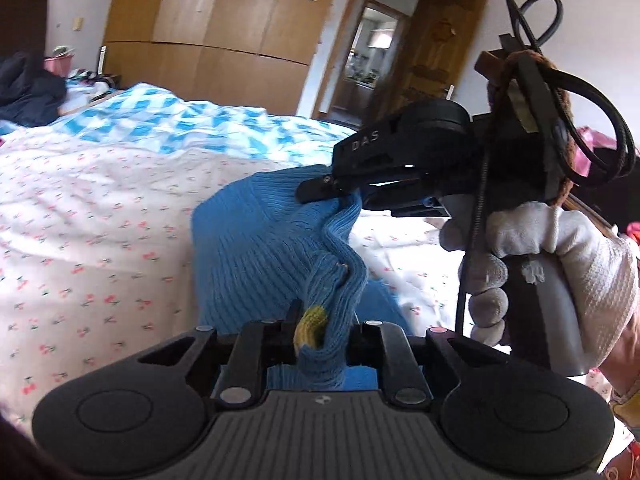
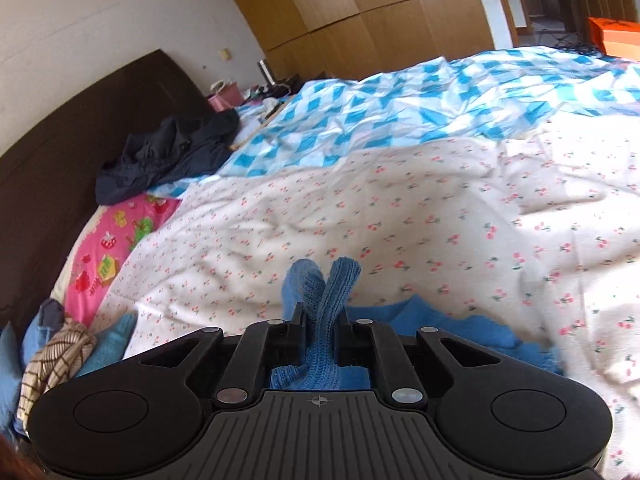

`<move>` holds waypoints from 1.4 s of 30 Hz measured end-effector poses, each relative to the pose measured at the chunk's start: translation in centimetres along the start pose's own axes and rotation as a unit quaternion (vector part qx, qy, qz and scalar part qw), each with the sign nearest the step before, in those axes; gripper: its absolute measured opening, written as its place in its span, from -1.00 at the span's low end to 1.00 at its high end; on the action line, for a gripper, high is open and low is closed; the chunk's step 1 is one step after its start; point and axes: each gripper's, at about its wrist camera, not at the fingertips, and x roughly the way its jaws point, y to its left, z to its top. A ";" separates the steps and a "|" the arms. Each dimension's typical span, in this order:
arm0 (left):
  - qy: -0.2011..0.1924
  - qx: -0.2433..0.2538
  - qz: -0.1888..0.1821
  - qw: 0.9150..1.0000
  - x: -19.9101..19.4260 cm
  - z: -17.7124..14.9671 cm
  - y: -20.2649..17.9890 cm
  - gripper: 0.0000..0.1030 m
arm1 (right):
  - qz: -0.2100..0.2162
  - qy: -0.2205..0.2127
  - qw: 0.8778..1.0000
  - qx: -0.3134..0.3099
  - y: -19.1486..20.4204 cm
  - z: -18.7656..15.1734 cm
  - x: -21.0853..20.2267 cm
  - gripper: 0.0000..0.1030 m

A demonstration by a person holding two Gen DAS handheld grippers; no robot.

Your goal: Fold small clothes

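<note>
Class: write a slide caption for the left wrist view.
Both grippers, left and right, pinch a blue knit garment above the bed.

Bed (image 2: 400,200), cherry-print sheet (image 2: 320,216), perhaps dark jacket (image 2: 168,156).

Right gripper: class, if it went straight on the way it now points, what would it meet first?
Probably the cherry-print bedcover. The right gripper, shut on the blue knit garment, points down at it; depth is unclear.

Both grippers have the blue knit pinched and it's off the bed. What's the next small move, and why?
Probably draw the two grippers apart to stretch the knit flat, then lower it onto the bed. The left gripper and right gripper both pinch bunched edges close together, so the cloth hangs in a twisted fold between them, too crumpled to fold cleanly.
</note>
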 end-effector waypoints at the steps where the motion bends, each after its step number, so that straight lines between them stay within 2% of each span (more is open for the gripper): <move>1: 0.009 0.014 -0.005 1.000 1.0 -0.2 -1.1 -0.58 | -0.005 -0.004 1.000 0.011 -1.3 -0.1 -0.5 -0.78; 4: 0.053 0.062 -0.002 0.997 4.4 -1.8 -4.3 -0.58 | -0.013 0.002 0.998 0.060 -6.7 -1.0 -1.0 -0.78; 7: 0.096 0.093 0.013 0.991 6.9 -3.6 -5.9 -0.58 | -0.020 0.023 0.994 0.101 -10.5 -3.1 0.0 -0.78; 12: 0.104 0.100 0.020 0.989 7.7 -3.6 -6.7 -0.58 | -0.021 0.027 0.990 0.135 -13.6 -5.7 0.8 -0.78; 17: 0.094 0.105 0.018 0.990 7.9 -3.3 -7.8 -0.58 | -0.010 0.009 0.991 0.133 -13.8 -5.2 0.1 -0.78; 22: 0.097 0.146 0.018 0.984 8.3 -4.8 -9.2 -0.55 | -0.024 0.018 0.990 0.136 -14.9 -5.8 0.3 -0.78; 28: 0.098 0.156 -0.002 0.983 7.5 -4.7 -10.2 -0.29 | -0.019 0.022 0.989 0.147 -15.9 -6.3 0.5 -0.68; 32: 0.101 0.150 -0.052 0.982 5.8 -4.8 -9.9 0.00 | -0.020 0.000 0.990 0.141 -15.6 -6.4 -1.8 -0.64; 36: 0.100 0.147 -0.087 0.980 3.5 -5.0 -9.4 0.04 | -0.029 -0.011 0.992 0.120 -14.5 -7.5 -5.2 -0.64; 38: 0.091 0.148 -0.091 0.981 2.6 -4.9 -9.2 0.04 | -0.014 -0.009 0.993 0.118 -13.6 -8.6 -6.7 -0.64; 42: 0.070 0.161 -0.067 0.982 1.1 -5.0 -8.2 0.04 | 0.013 0.000 0.994 0.105 -10.9 -10.7 -9.0 -0.63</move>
